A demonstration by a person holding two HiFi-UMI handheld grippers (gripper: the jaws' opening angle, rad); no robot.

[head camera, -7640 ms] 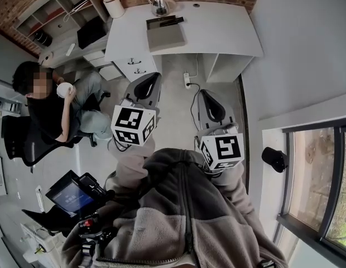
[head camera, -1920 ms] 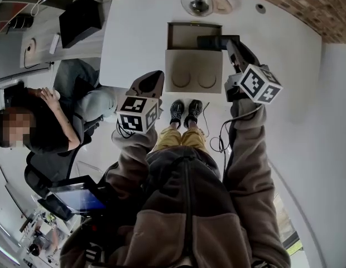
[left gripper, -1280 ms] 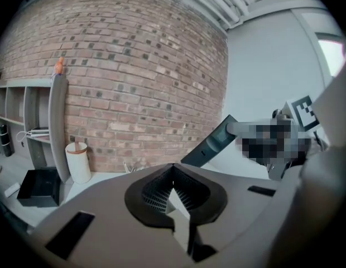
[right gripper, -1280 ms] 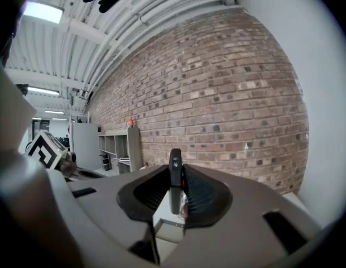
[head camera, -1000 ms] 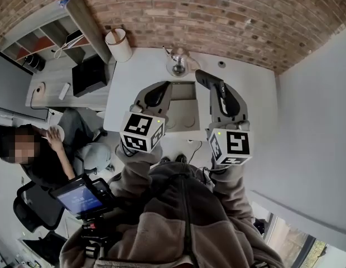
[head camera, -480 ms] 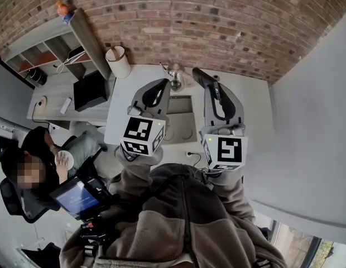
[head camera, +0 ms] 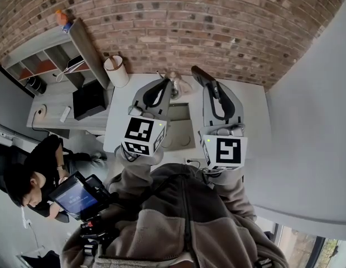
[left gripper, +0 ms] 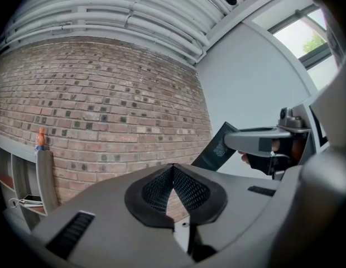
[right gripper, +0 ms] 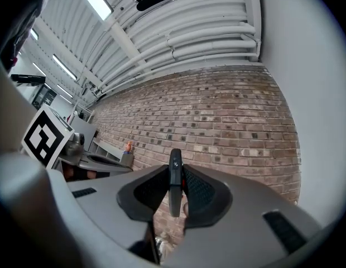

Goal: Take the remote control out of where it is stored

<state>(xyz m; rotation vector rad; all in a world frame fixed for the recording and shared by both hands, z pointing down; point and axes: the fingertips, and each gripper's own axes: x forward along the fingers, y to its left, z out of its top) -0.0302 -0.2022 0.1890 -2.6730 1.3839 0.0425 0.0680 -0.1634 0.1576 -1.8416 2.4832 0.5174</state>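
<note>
Down at the open box (head camera: 181,134) on the table (head camera: 248,102) moments ago, the right hand-held gripper (right gripper: 174,190) now stands raised before the brick wall (head camera: 217,21), clamped on the remote control (right gripper: 174,166) well above that box, so removal looks done; the left hand-held gripper (left gripper: 173,186) is clenched, empty.

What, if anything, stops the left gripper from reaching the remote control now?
Probably nothing, so yes: the right gripper holds the remote control aloft, one end jutting free, with open air between it and the left gripper, which is shut.
</note>
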